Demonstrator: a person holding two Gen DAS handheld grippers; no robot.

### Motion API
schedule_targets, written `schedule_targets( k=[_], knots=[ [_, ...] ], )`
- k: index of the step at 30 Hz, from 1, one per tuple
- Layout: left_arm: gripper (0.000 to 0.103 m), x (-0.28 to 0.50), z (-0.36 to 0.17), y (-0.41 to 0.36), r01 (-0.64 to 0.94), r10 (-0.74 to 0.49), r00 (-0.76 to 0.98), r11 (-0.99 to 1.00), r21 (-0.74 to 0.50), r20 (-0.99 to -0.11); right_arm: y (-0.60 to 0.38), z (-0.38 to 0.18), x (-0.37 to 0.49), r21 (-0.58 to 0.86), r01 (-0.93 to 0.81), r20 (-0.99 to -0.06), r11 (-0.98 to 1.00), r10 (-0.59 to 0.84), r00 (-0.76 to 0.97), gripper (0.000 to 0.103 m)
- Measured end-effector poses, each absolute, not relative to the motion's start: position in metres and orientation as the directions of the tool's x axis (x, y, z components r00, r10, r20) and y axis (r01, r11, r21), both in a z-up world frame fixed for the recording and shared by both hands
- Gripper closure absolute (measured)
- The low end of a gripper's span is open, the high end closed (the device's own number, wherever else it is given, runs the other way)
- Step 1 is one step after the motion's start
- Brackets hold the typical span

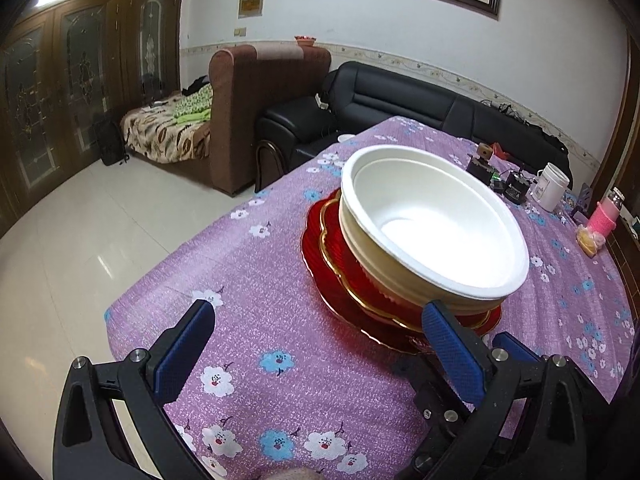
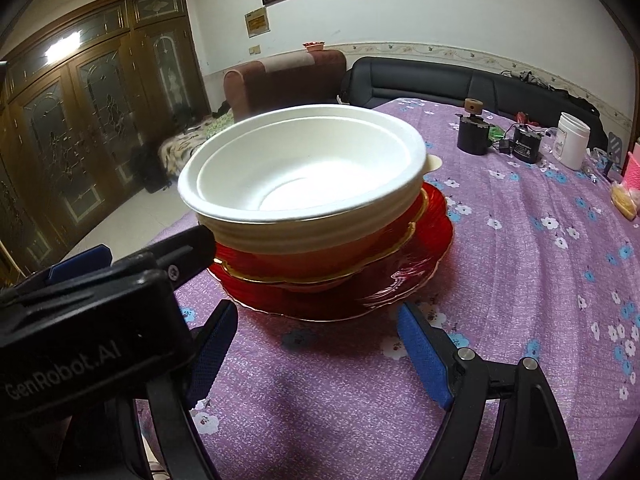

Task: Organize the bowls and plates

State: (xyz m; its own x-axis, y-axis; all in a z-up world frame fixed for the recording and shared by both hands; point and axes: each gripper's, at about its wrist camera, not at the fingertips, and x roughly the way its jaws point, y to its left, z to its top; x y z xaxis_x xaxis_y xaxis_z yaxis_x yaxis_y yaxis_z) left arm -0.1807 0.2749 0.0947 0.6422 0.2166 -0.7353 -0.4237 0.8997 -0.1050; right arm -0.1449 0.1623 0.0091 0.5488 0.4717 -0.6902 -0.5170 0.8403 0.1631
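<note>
A white bowl [image 1: 432,224] sits nested in a stack of bowls on a gold-rimmed red dish [image 1: 332,248], which rests on a larger red plate [image 1: 320,280] on the purple flowered tablecloth. My left gripper [image 1: 320,316] is open and empty, its right finger close beside the stack's near edge. In the right wrist view the same white bowl [image 2: 304,172] tops the red dish [image 2: 400,240] and red plate [image 2: 400,280]. My right gripper [image 2: 316,316] is open and empty just in front of the plate. The left gripper's body [image 2: 92,300] shows at its left.
At the table's far right stand a white jar [image 2: 573,140], two dark round devices [image 2: 474,136] with cables, a pink item [image 2: 632,172] and a yellow snack [image 2: 624,198]. A black sofa [image 1: 400,100] and brown armchair [image 1: 256,92] lie beyond the table edge.
</note>
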Motion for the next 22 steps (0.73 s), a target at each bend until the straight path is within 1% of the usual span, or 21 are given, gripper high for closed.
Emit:
schedule_targets(
  k=[16,22],
  knots=[
    [0.0,-0.183,0.097,0.271,-0.421,0.211,0.628,0.902,-0.099,-0.749,0.159,0.014,-0.149,0.176,-0.523,-0.683,0.834,0.486,0.545,0.017],
    [0.0,-0.184,0.105,0.269,-0.426,0.233,0.618,0.902,-0.072,-0.751,0.154,0.016,-0.153,0.209,-0.553,-0.677,0.806,0.528,0.513,0.017]
  ],
)
